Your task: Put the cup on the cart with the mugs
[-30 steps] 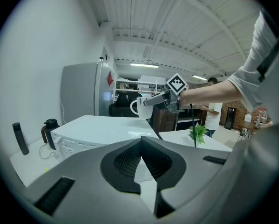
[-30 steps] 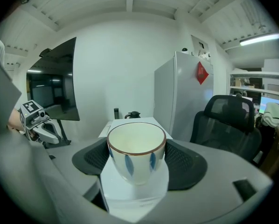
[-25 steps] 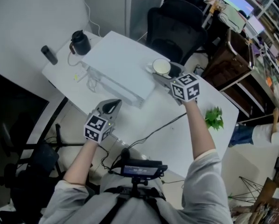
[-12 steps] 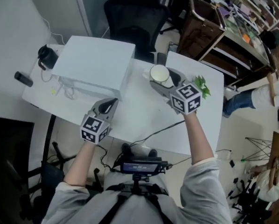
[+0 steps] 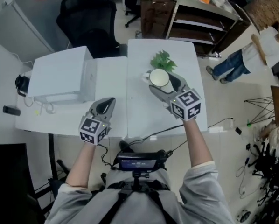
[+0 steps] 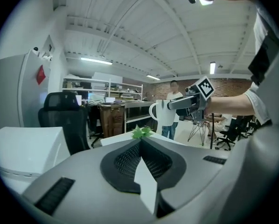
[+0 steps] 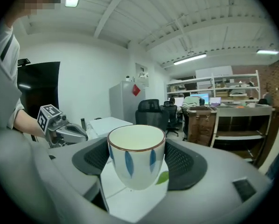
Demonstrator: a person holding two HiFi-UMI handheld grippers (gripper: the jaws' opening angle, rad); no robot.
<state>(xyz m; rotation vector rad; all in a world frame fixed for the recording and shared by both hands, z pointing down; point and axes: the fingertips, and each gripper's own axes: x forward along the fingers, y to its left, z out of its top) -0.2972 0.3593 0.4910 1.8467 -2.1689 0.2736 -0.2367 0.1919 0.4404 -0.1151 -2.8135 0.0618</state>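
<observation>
The right gripper (image 5: 165, 83) grasps a white ceramic cup with blue leaf marks and a brown rim (image 7: 136, 158). The cup sits upright between the jaws, over the white table (image 5: 139, 118) and just on the near side of a small green leafy plant (image 5: 163, 59). To the left and nearer, the left gripper (image 5: 107, 104) is clenched (jaws meeting, nothing between them), beside a white box (image 5: 60, 76).

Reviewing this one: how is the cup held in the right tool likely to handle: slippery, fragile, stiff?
The cup looks like glazed ceramic, so it is probably rigid but breakable if dropped. Its glossy wall narrows toward the base, so it might slip in the grip of the right tool. It appears empty, so it is likely fairly light.
</observation>
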